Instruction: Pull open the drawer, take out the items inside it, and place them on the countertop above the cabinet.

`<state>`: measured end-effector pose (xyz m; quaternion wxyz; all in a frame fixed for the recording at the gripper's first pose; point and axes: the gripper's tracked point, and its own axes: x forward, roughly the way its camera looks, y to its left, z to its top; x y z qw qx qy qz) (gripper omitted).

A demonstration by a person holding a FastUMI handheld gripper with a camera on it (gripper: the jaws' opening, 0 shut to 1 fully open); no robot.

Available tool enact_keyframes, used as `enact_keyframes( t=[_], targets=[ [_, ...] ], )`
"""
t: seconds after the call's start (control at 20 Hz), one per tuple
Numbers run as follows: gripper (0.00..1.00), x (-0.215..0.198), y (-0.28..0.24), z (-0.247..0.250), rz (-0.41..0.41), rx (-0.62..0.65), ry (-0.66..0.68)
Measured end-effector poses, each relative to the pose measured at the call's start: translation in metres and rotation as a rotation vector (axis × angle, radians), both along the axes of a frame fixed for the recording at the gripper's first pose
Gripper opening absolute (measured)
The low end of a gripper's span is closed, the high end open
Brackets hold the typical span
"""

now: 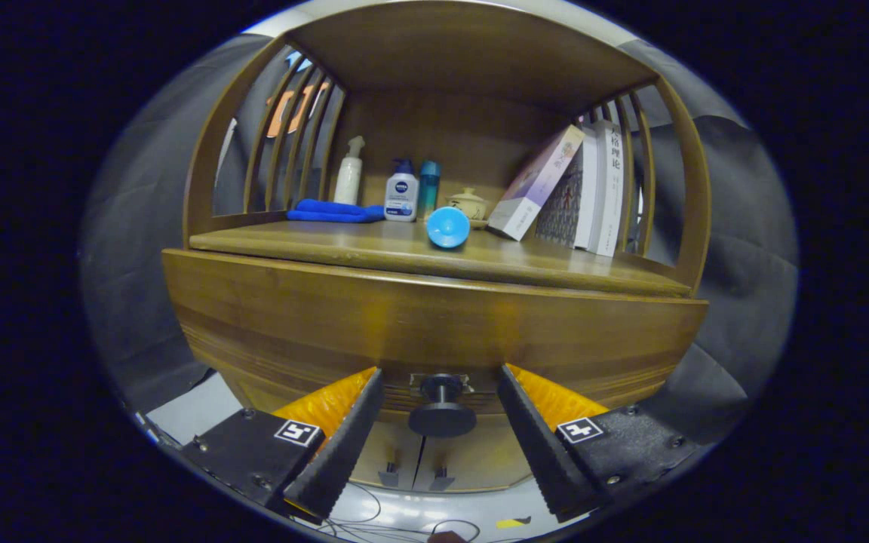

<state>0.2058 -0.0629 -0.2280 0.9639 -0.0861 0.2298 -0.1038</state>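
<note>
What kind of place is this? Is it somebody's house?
Probably a mock home corner in a recording booth, not a real house: a wooden cabinet with books and bottles stands against cloth walls. The gripper has its fingers open around the drawer knob.

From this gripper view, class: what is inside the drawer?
Nothing inside shows: the drawer is shut, its wooden front covering any contents. Visible are its knob, between the open fingers, and on the countertop above, a cloth, bottles and books.

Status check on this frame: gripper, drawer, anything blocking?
Gripper open, fingers either side of drawer knob, not touching. Drawer shut. Nothing between fingers and knob.
</note>
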Motion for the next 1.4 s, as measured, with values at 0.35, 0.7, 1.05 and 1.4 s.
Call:
enact_keyframes(
  t=[0.35,0.7,1.05,1.4],
  targets=[
    [1.0,0.009,-0.002,-0.001,-0.011,-0.003,0.026],
    [1.0,-0.029,0.016,0.024,0.071,0.037,0.004],
    [1.0,-0.103,0.037,0.065,0.141,0.056,-0.119],
    [1.0,-0.171,0.044,0.102,0.149,0.079,-0.208]
  ],
)
